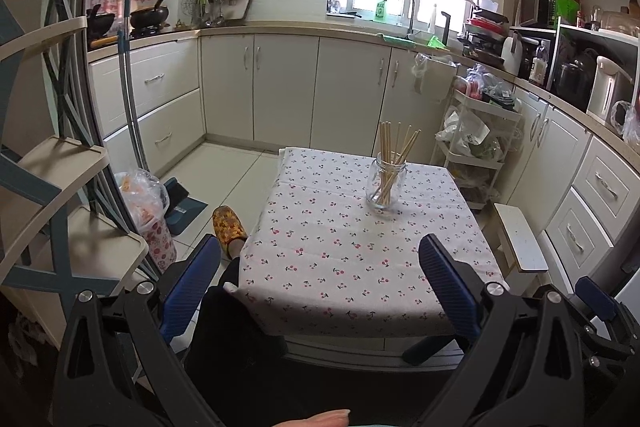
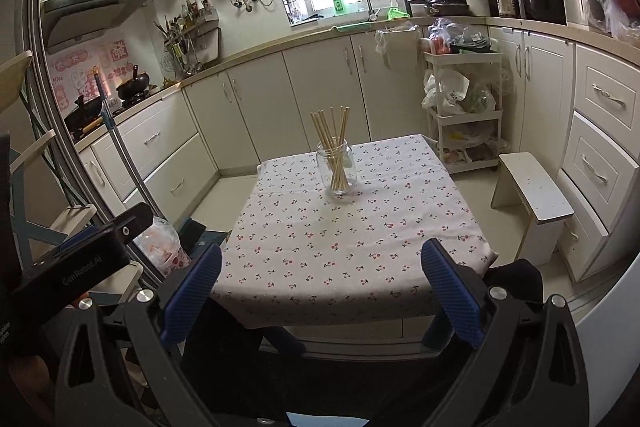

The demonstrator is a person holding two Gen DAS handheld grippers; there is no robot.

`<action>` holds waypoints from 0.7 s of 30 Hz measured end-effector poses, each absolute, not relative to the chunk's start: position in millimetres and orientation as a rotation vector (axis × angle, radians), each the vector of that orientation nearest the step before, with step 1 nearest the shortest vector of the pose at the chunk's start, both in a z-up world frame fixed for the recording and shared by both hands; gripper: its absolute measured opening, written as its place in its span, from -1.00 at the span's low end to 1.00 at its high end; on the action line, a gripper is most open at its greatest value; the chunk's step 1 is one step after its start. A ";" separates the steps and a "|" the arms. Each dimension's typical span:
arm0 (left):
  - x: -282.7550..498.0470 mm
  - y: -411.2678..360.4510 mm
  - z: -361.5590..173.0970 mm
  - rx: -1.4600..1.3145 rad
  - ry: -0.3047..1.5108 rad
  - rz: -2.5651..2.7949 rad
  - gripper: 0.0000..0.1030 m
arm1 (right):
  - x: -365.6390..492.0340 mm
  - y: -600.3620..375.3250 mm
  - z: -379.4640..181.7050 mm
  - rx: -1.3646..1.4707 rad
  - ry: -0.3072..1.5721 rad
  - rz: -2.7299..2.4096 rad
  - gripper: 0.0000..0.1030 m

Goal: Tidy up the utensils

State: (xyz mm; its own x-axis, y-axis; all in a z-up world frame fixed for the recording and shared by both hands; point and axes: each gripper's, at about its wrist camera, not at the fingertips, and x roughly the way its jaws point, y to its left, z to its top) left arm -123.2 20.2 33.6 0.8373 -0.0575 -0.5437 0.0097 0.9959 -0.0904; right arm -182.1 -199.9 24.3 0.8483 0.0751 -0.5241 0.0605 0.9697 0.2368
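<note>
chopsticks [image 2: 333, 143] all sit in the jar [image 2: 336, 169] on the worktop [image 2: 352, 247]; both grippers' jaws hang apart, empty. best bet: leave the jar unbumped.

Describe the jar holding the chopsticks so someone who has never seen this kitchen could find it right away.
Find the small square table covered by a white cloth printed with red cherries in the middle of the kitchen floor. Toward its far side stands a clear glass jar, upright, with a bundle of pale wooden chopsticks fanning out of its mouth. It is the only object on the cloth.
</note>
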 end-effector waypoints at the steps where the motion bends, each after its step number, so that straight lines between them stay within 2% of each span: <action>1: -123.2 20.4 33.4 -0.086 0.579 -0.035 0.85 | -182.4 -200.1 24.4 0.251 0.560 0.008 0.86; 21: -119.5 23.2 30.8 -0.085 0.587 -0.039 0.85 | -181.0 -199.1 25.4 0.250 0.561 0.008 0.86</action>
